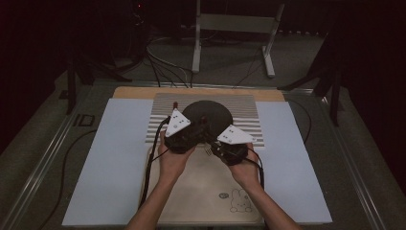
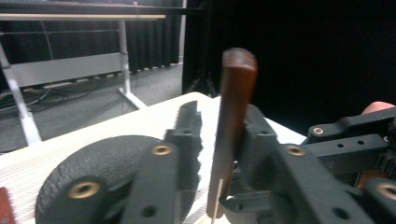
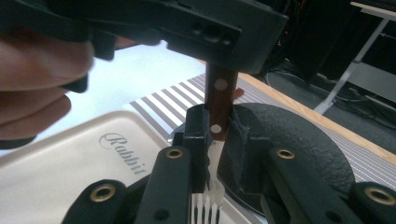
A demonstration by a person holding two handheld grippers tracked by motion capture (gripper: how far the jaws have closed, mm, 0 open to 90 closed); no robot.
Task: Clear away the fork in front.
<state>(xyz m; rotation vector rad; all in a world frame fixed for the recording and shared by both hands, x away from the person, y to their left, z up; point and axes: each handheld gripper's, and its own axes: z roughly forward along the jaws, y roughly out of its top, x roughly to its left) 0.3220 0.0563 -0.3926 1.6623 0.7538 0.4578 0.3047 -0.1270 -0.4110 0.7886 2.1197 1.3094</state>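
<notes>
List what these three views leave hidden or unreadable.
- Fork: in the high view, both grippers cover it.
- Fork tines: cut off by the bottom edge of the right gripper view.
- Handle's lower end: hidden behind the left gripper's jaws in the left gripper view.
- Black round plate: near half hidden under the grippers in the high view.

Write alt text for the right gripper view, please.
Two black jaws close on a fork with a brown wooden handle, its metal tines pointing down. The other gripper holds the handle from above; behind lie a round black plate and a cream placemat.
</notes>
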